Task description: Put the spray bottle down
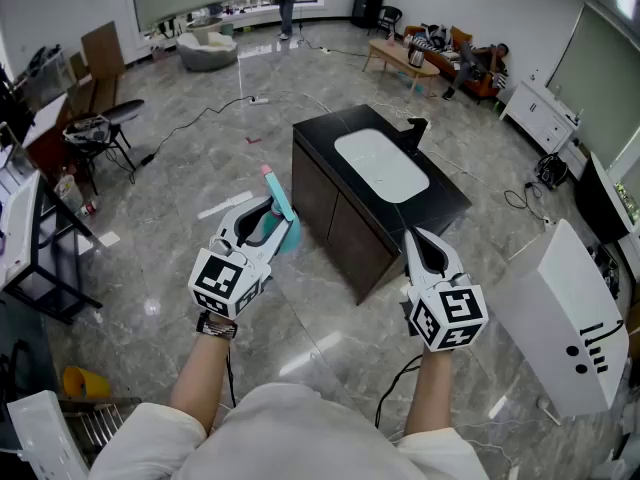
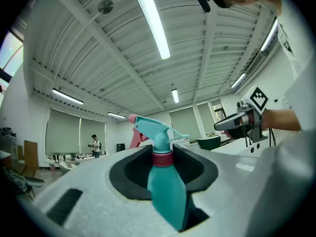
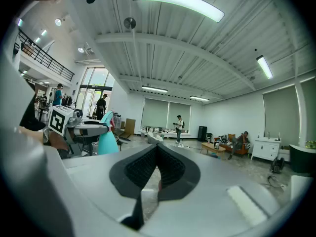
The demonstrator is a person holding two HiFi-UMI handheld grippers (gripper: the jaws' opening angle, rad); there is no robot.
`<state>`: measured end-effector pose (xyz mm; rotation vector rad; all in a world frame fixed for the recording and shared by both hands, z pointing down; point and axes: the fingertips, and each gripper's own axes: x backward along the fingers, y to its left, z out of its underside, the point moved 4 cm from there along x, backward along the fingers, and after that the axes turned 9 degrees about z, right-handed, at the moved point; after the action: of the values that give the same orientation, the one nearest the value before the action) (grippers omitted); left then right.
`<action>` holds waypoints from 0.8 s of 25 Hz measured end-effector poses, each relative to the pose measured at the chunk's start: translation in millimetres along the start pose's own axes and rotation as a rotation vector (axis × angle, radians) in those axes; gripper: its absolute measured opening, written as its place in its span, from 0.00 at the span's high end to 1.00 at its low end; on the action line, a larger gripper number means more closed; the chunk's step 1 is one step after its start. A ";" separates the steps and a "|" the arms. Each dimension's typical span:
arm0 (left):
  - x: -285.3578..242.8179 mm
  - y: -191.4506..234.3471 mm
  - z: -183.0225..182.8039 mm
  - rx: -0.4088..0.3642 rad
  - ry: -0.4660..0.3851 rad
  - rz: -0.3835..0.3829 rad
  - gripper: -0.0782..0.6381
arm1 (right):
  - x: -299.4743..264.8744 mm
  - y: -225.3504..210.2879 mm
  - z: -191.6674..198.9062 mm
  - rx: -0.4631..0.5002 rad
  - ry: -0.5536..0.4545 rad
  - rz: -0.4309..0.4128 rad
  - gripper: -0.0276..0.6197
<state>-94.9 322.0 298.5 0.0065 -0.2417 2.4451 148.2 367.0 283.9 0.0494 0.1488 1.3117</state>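
Marble floor [image 1: 200,168], black cabinet [image 1: 340,223]; bottle [image 2: 165,191] held

A black bench [image 1: 447,193] stands on the grey marble floor [image 1: 180,168]. A white rounded board [image 1: 380,164] lies across its top's middle; a small black object [image 1: 415,131] stands at its far right edge.

L forearm [image 1: 205,368] and R forearm [image 1: 436,388]: both bare, extended fwd, roughly parallel, well apart. L gripper [image 1: 272,218]: approx. level, marker cube toward camera, jaws clamped on body of spray bottle [image 1: 284,211]. R gripper [image 1: 416,238]: approx. level, jaws closed tip to tip.
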 end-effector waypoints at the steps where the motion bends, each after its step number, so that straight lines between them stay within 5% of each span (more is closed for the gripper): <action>1: -1.6 -0.1 0.1 0.000 -0.002 -0.001 0.70 | -0.9 -2.7 1.1 -0.007 -0.003 0.004 0.95; 12: -25.0 -20.3 0.0 0.013 -0.018 -0.026 0.70 | 4.7 -37.3 7.8 -0.005 -0.022 -0.003 0.95; 20: -40.6 -33.0 2.1 0.015 -0.027 -0.028 0.70 | 3.3 -47.2 17.9 -0.038 -0.028 -0.094 0.95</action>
<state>-42.8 321.1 303.6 0.0493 -0.2343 2.4197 196.8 358.9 295.6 0.0283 0.1012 1.2190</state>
